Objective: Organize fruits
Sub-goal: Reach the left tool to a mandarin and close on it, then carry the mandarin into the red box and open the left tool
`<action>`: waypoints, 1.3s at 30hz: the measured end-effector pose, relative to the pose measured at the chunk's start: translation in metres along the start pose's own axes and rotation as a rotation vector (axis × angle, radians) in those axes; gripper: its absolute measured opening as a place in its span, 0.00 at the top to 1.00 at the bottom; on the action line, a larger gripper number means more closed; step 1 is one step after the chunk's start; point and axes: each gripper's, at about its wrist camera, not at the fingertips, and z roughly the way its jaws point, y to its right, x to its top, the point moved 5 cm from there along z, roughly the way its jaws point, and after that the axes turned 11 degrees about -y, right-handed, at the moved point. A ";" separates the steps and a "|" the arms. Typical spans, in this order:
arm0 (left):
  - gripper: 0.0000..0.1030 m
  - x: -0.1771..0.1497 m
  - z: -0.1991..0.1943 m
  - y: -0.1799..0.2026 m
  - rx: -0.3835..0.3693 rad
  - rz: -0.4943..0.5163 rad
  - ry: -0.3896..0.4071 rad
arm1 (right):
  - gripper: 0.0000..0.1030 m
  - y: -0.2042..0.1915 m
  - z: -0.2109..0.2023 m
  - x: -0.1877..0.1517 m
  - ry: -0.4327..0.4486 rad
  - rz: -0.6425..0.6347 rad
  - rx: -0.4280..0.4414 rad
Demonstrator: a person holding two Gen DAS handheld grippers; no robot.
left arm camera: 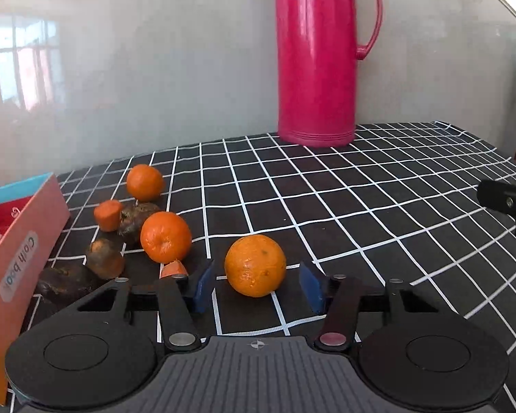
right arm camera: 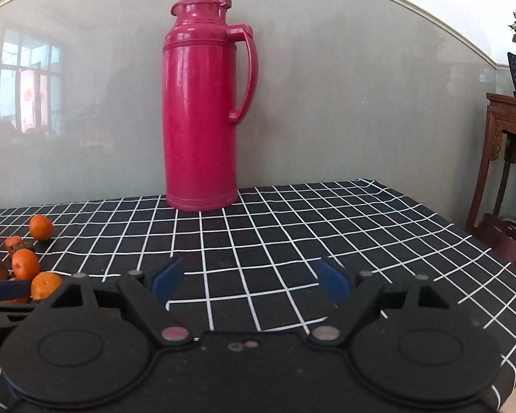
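Checked cloth covers the bench [left arm camera: 378, 186]; left gripper [left arm camera: 256, 285] fingers straddle an orange [left arm camera: 255, 265], gaps showing, not yet gripping; next, squeeze; right gripper [right arm camera: 251, 280] wide, empty

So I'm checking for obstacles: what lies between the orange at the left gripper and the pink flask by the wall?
Nothing: in the left wrist view only bare checked cloth lies between the orange and the pink flask.
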 end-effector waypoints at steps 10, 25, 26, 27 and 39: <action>0.63 0.000 -0.027 -0.020 -0.028 -0.028 0.068 | 0.18 -0.008 0.002 0.002 -0.002 -0.006 0.007; 0.63 -0.016 -0.088 -0.154 0.173 -0.193 0.158 | 0.18 -0.089 -0.008 0.004 0.015 -0.089 0.122; 0.63 -0.019 -0.090 -0.164 0.190 -0.202 0.157 | 0.18 -0.093 -0.008 0.004 0.015 -0.092 0.128; 0.63 -0.022 -0.091 -0.174 0.210 -0.211 0.151 | 0.18 -0.097 -0.009 0.004 0.015 -0.095 0.134; 0.63 -0.064 -0.090 -0.255 0.330 -0.303 0.056 | 0.18 -0.160 -0.016 -0.001 0.014 -0.144 0.236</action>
